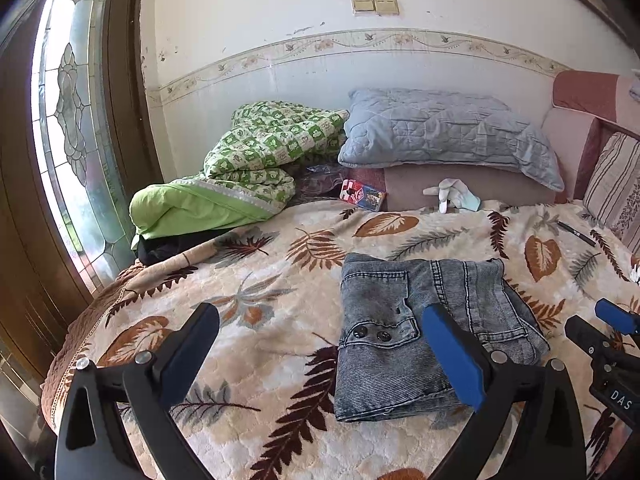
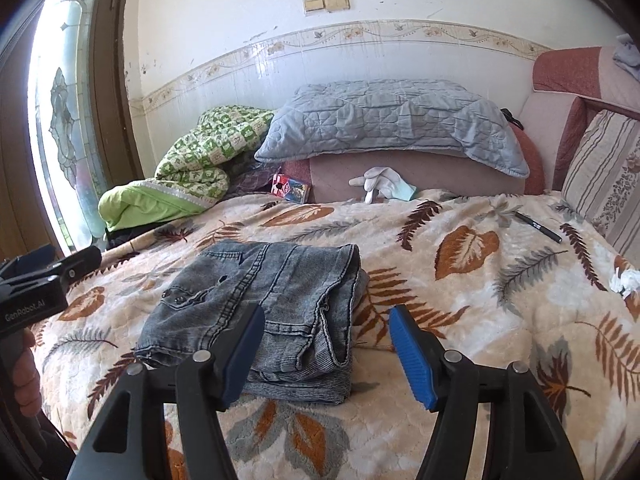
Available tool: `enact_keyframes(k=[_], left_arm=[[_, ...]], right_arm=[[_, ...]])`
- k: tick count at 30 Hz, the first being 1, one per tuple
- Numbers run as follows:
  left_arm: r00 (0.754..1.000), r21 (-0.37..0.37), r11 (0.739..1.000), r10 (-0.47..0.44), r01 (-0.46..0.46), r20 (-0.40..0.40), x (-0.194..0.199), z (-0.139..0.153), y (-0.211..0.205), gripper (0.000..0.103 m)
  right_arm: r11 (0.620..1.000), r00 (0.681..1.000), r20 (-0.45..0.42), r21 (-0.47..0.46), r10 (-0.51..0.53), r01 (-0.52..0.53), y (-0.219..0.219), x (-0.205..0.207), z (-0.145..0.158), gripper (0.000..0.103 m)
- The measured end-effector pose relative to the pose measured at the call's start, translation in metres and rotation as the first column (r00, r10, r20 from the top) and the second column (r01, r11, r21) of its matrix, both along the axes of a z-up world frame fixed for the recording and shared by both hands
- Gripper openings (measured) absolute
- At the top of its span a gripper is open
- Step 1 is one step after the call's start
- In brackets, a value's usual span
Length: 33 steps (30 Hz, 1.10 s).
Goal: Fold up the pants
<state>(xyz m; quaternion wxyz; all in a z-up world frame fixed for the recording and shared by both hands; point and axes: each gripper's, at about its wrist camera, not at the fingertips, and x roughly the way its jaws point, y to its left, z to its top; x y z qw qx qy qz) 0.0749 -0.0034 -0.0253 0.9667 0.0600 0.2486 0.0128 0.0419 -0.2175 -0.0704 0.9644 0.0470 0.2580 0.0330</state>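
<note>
On the bed (image 1: 280, 280), we see the folded grey pants (image 1: 420, 340) lying on the leaf-patterned blanket (near its front edge). Our left gripper (image 1: 320, 360) and right gripper (image 2: 326, 354) both gape wide, holding nothing.

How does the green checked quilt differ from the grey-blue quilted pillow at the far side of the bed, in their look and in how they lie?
The green checked quilt is patterned in green and white squares; the grey-blue pillow is one plain colour. The quilt is bunched and loosely folded, showing a plain lime lining, while the pillow lies flat and spread out. The quilt sits nearer the window, left of the pillow. Both are stitched, padded bedding by the wall.
</note>
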Motion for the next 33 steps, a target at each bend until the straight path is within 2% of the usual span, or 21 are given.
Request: enact_keyframes(k=[5, 12, 24, 33], left_arm=[[1.0, -0.001, 1.0, 0.022, -0.022, -0.011, 0.004, -0.004, 0.003, 0.101], [0.999, 0.011, 1.0, 0.027, -0.027, -0.031, 0.009, -0.009, 0.001, 0.101], [0.999, 0.013, 0.999, 0.052, -0.052, -0.016, 0.01, -0.009, 0.002, 0.101], [0.999, -0.022, 0.998, 0.052, -0.052, -0.002, 0.009, -0.007, 0.007, 0.101]], right_arm=[[0.999, 1.0, 0.018, -0.053, 0.004, -0.003, 0.004, -0.003, -0.002, 0.068], [0.999, 0.999, 0.032, -0.041, -0.003, 0.004, -0.001, -0.006, 0.003, 0.068], [1.0, 0.998, 0.055, -0.029, -0.009, 0.011, -0.007, -0.01, 0.005, 0.068], [1.0, 0.999, 0.045, -0.028, -0.003, 0.004, -0.006, -0.006, 0.003, 0.068]])
